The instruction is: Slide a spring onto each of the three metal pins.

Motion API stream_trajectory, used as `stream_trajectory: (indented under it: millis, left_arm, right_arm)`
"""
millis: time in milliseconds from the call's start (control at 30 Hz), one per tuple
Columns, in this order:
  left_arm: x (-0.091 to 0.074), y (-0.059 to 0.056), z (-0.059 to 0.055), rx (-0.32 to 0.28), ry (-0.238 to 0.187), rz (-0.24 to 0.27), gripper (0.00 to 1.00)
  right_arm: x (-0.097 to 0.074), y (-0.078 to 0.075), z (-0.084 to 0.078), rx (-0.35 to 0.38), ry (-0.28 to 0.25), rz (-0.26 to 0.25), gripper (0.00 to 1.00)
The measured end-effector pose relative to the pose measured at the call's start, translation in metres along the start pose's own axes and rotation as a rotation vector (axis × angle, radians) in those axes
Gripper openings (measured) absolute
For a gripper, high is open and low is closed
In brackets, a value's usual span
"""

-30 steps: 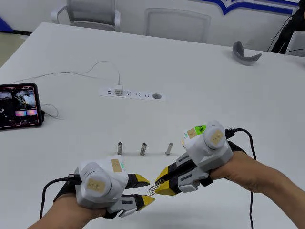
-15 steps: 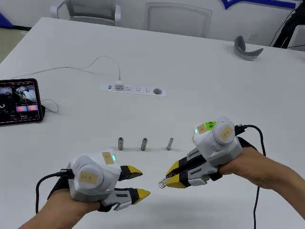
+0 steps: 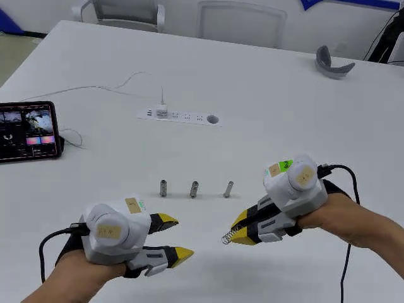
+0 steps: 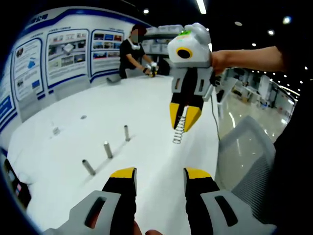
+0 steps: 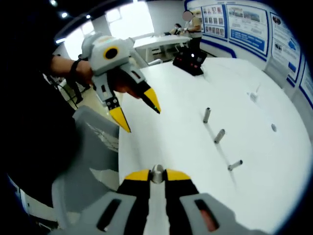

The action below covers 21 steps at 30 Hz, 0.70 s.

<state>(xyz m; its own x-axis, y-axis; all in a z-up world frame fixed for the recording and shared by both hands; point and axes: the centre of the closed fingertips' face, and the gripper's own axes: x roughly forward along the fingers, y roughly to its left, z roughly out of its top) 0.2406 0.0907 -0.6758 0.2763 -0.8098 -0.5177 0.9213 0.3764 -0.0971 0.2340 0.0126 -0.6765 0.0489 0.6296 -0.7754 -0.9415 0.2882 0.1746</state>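
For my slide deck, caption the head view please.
Right gripper holds a spring near three metal pins on a table; left gripper open.

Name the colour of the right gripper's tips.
Yellow, clearest on the right gripper in the left gripper view.

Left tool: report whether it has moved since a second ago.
Yes. Judged against the three pins, the left tool has shifted left, away from the spring in the right tool.
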Motion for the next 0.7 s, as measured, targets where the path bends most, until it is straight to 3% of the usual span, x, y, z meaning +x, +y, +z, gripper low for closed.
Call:
stream_trajectory:
  millis: [700]
  left_arm:
    - [-0.02,0.031,-0.019,-0.093,0.013,0.123,0.51]
  right_arm:
    - [-0.001,-0.041,-0.017,0.009,0.069,-0.063,0.12]
